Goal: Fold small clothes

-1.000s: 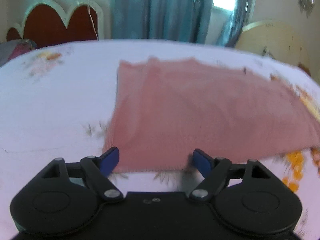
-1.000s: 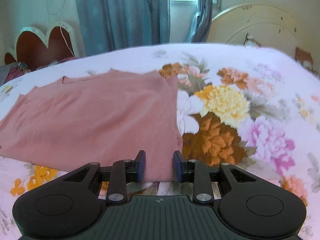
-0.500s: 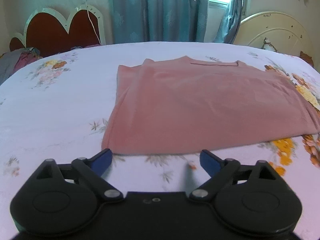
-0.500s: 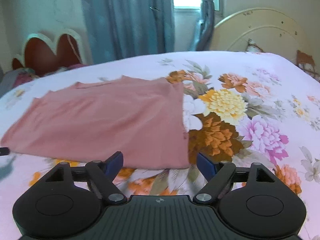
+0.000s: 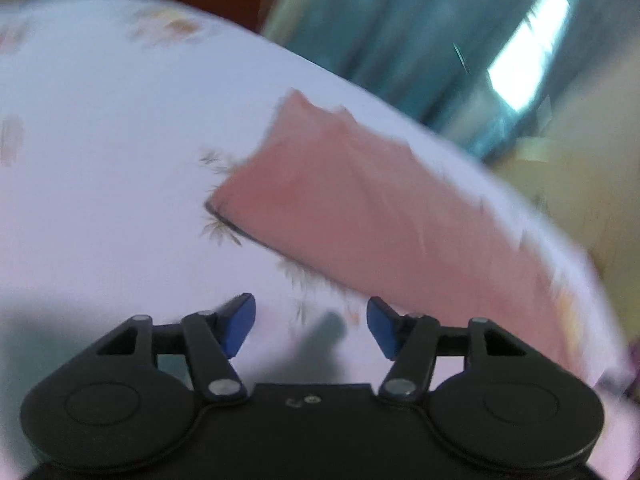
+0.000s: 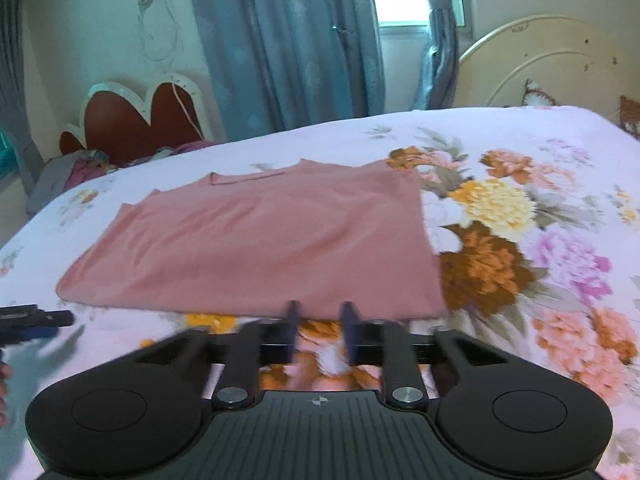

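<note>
A pink garment (image 6: 260,248) lies flat, folded into a rectangle, on the flower-printed bedsheet (image 6: 560,208). My right gripper (image 6: 320,316) hovers at its near edge, close to the right corner. Its jaws are closing to a narrow gap with no cloth pinched between them. The left wrist view is blurred and tilted, and the garment (image 5: 360,208) runs diagonally there. My left gripper (image 5: 310,320) hangs over bare sheet just short of the garment's edge, its jaws closing with nothing between them. The left gripper (image 6: 32,320) also shows at the left edge of the right wrist view.
A red heart-shaped headboard (image 6: 136,124) and a heap of clothes (image 6: 80,168) stand beyond the bed's far left. Blue curtains (image 6: 296,48) and a cream round headboard (image 6: 552,68) are behind. Part of a hand (image 6: 2,376) shows at the left.
Both grippers drew back from the garment's near edge, opened wide, then narrowed. The left gripper's view has rolled and blurred. The garment lies as before.
</note>
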